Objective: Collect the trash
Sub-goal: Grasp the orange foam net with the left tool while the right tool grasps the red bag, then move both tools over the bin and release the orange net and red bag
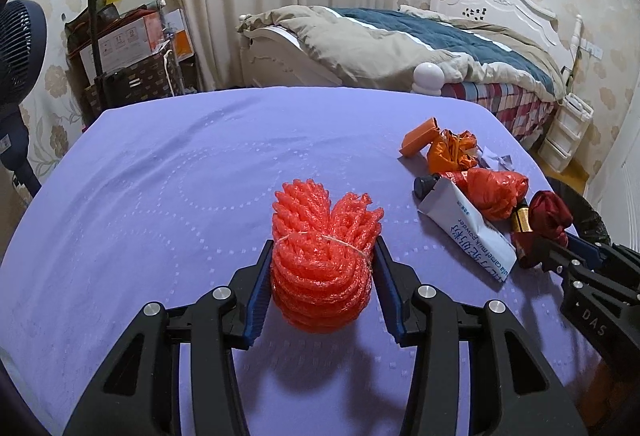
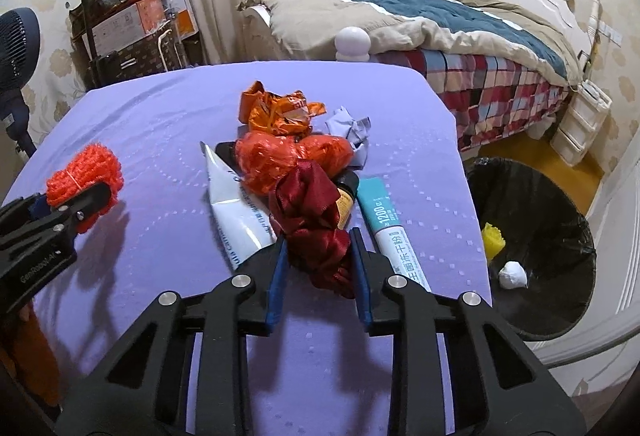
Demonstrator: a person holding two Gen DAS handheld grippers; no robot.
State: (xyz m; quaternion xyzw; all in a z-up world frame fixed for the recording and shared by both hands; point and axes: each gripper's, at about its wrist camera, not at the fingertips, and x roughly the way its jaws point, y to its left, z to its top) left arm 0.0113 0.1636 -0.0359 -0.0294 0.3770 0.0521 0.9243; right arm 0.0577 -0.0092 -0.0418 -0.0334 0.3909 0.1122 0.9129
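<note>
Trash is piled on the right side of the purple worktop (image 2: 132,116): a crumpled orange wrapper (image 2: 280,112), a red plastic bag (image 2: 288,160), a white tube (image 2: 236,212), a teal-and-white tube (image 2: 390,224), a wad of pale paper (image 2: 352,132) and a small dark bottle (image 2: 346,192) tucked under the heap. One piece sits apart on the left, an orange foam net bundle (image 1: 324,256) tied with a thin string, and the left tool (image 1: 322,256) has it clamped between both blue pads (the foam looks squeezed at the sides). Over at the pile, the right tool (image 2: 320,256) is closed on a dark red ribbon bunch (image 2: 316,228), fingers pressed into the satin on each side, with the ribbon lying against the bottle and the white tube. An orange box (image 1: 420,142) lies at the far end of the pile, just beside the wrapper. A black-lined trash bin (image 2: 560,296) stands on the floor right off the worktop's right edge, with a yellow foam piece (image 2: 494,238) and a white paper ball (image 2: 512,276) already inside. Behind it all is an unmade bed (image 1: 400,44) and a fan (image 1: 16,48) at the far left.
</note>
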